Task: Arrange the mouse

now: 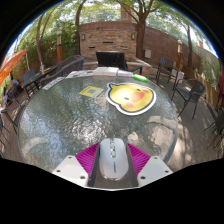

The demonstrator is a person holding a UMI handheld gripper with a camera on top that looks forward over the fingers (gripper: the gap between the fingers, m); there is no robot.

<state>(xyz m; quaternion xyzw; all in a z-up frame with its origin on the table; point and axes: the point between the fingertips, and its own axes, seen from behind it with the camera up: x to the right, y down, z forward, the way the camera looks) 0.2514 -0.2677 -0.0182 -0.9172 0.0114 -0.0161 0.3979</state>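
Observation:
A white computer mouse (pixel 112 157) sits lengthwise between my two fingers, whose magenta pads (pixel 86 158) press against both its sides. My gripper (pixel 112 160) is shut on the mouse and holds it above the near edge of a round glass table (pixel 70 110). A yellow duck-shaped mouse pad (pixel 130 96) lies on the table beyond the fingers, slightly to the right.
A small yellow-green card (pixel 91 90) lies left of the duck pad. A dark laptop (pixel 112 61) stands at the table's far side. Patio chairs (pixel 190 95) ring the table, and a stone wall (pixel 105 38) with trees stands behind.

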